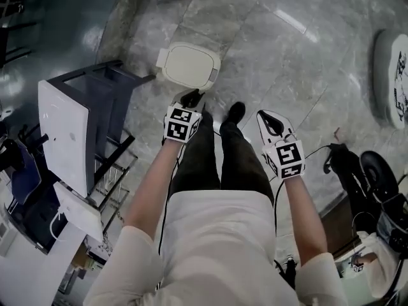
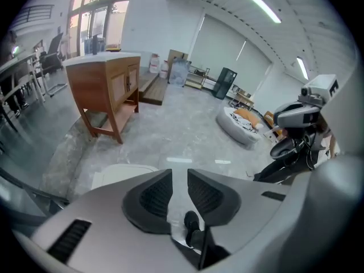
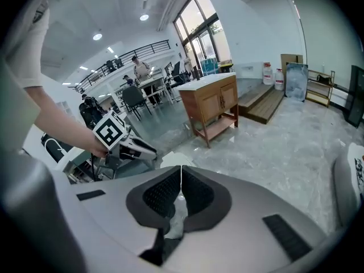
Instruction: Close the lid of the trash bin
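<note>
The trash bin (image 1: 189, 65) stands on the grey marble floor just ahead of my feet, its cream lid lying flat on top. My left gripper (image 1: 190, 99) hangs above the bin's near edge, jaws a little apart with nothing between them. In the left gripper view (image 2: 180, 172) the lid (image 2: 116, 176) shows below and to the left of the jaws. My right gripper (image 1: 273, 123) is off to the right over bare floor, away from the bin; its pads meet, holding nothing (image 3: 181, 169). The right gripper view also catches the lid (image 3: 170, 159) and the left gripper (image 3: 142, 148).
A white and grey cabinet on a frame (image 1: 70, 132) stands close on the left. A wooden side table (image 2: 108, 90) is farther off, a round white cushion (image 1: 395, 75) lies far right, and black wheeled gear with cables (image 1: 373, 183) sits near right. My shoe (image 1: 236, 113) is beside the bin.
</note>
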Demonstrator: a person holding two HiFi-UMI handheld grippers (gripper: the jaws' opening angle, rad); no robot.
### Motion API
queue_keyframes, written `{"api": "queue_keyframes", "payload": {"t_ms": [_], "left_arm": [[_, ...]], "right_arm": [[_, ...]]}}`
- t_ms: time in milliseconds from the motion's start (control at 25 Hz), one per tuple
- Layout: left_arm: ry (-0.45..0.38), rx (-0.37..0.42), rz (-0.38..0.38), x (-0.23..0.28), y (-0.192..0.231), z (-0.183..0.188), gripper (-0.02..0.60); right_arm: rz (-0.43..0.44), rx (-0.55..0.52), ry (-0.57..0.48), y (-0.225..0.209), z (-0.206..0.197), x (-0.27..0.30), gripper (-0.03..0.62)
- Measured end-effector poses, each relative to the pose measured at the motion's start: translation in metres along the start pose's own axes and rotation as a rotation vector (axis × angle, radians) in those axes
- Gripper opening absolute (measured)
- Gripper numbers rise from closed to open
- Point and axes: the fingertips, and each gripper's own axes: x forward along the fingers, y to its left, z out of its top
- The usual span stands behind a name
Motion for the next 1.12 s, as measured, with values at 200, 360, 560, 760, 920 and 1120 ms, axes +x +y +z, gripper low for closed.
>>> {"api": "queue_keyframes", "payload": {"t_ms": [200, 360, 560, 760, 920, 1120], "left_arm": [[-0.108, -0.025, 0.039, -0.061, -0.014, 0.022, 0.036], [-0.185, -0.043, 0.062, -0.109, -0.023, 0.028, 0.023], [-0.255, -0.072, 0.08, -0.166, -0.037, 0.022, 0.02], [-0.304, -0.091, 0.087, -0.221, -0.043, 0.007, 0.02], [-0.345, -0.101, 0.102, -0.262, -0.042, -0.015, 0.02], [-0.406, -0.126, 0.116, -0.309, -0.039, -0.037, 0.02]], "right_arm": [[0.048, -0.037, -0.015, 0.008, 0.028, -0.028, 0.031], [0.071, -0.074, -0.036, 0.022, 0.052, -0.05, 0.031], [0.095, -0.156, -0.041, 0.054, 0.068, -0.064, 0.031], [0.098, -0.224, -0.06, 0.09, 0.082, -0.07, 0.031], [0.088, -0.258, -0.083, 0.12, 0.085, -0.075, 0.031], [0.058, -0.31, -0.116, 0.156, 0.083, -0.086, 0.031]]}}
